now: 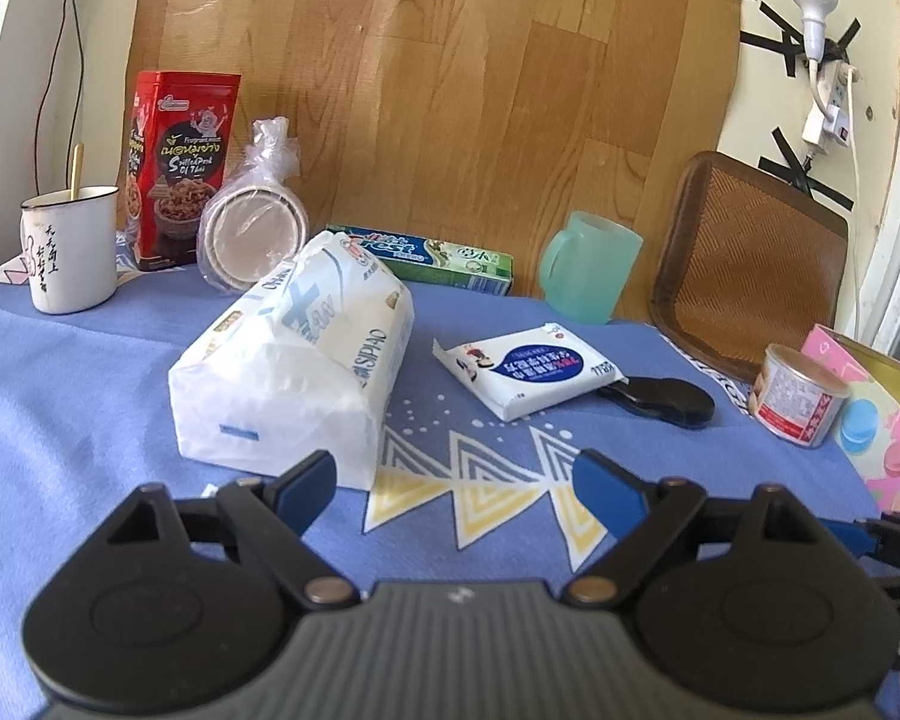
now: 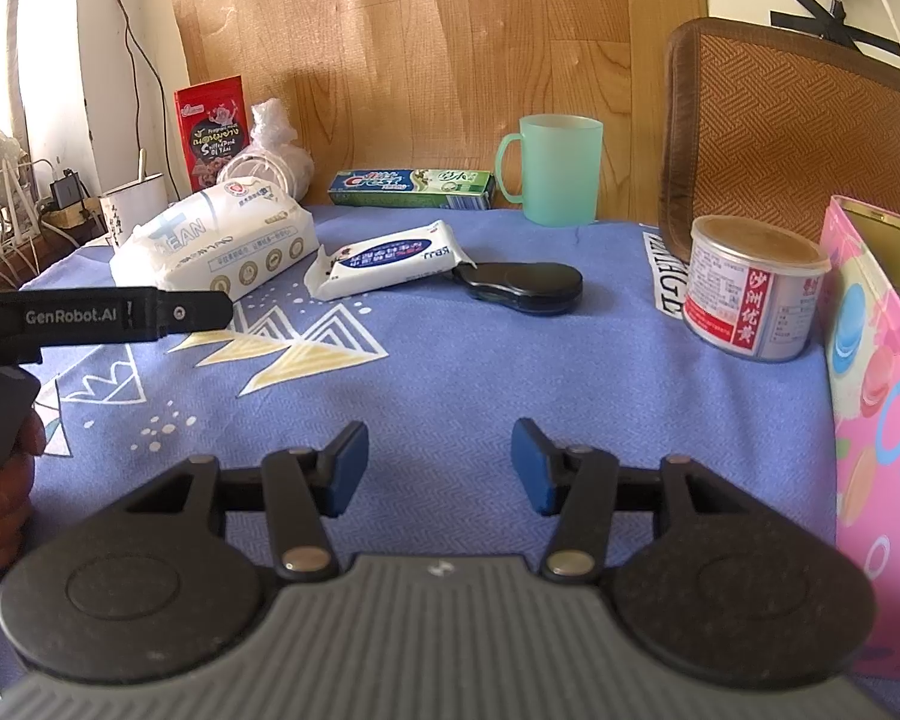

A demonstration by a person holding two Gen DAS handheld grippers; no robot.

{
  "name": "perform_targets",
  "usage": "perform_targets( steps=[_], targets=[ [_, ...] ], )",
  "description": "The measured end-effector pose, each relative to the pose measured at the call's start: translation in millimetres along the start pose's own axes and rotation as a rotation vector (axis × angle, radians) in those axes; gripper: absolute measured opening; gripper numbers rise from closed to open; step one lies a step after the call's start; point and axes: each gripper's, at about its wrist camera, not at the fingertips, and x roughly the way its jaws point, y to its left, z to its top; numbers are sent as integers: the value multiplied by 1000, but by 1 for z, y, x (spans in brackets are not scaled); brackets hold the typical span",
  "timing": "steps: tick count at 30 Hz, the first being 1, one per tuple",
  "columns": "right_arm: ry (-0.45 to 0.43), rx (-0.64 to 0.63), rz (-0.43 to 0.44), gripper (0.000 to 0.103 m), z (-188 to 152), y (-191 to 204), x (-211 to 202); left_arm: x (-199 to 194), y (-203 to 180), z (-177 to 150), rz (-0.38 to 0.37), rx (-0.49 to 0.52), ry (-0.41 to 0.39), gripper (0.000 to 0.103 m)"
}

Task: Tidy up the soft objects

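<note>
- Left wrist view: the left gripper [image 1: 453,483] hung with its jaws spread wide and empty, one pad just beside the near corner of the big tissue pack [image 1: 294,372].
- The small wipes pack [image 1: 525,372] lay apart to the right, its far edge overlapping a black case [image 1: 660,399].
- Right wrist view: the right gripper [image 2: 440,468] stood parted, nothing between, over bare blue tablecloth [image 2: 462,372].
- A pink box [image 2: 882,396] walled the right edge, a tin [image 2: 750,288] touching it.

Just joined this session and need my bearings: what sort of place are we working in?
Most likely a lived-in home, at a cloth-covered table against a wall. Everyday clutter shows it: a toothpaste box, an enamel mug, and a tissue pack.
</note>
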Motion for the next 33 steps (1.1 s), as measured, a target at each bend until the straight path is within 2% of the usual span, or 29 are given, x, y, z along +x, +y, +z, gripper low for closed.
perform_targets(
  steps=[6, 13, 16, 20, 24, 27, 28, 29, 30, 31, 33],
  targets=[
    [-9, 26, 11, 56, 13, -5, 6, -1, 6, 0, -1, -40, -11, 89],
    [-65, 117, 52, 56, 63, -6, 28, 0, 3, -1, 8, -29, -16, 89],
    [-74, 140, 67, 65, 79, 0, 50, 0, 4, 0, 13, -33, -22, 89],
    [-27, 221, 63, 72, 95, -14, 97, -1, 3, -1, 18, -30, -31, 89],
    [47, 238, 32, 72, 105, -25, 141, -2, 3, -1, 17, -35, -41, 89],
    [142, 228, 95, 72, 112, -29, 167, -2, 6, 0, 15, -54, -47, 89],
    [143, 205, 93, 71, 114, -26, 168, -2, 8, 0, 14, -61, -48, 89],
    [164, 176, 106, 60, 116, -22, 170, -2, 9, 0, 14, -68, -48, 89],
    [166, 155, 125, 42, 117, -20, 169, -1, 10, 1, 13, -74, -47, 89],
    [161, 142, 150, 41, 117, -17, 166, -1, 11, 1, 13, -77, -47, 89],
    [148, 97, 143, 16, 115, -9, 156, -1, 12, 1, 15, -82, -50, 89]
  ],
)
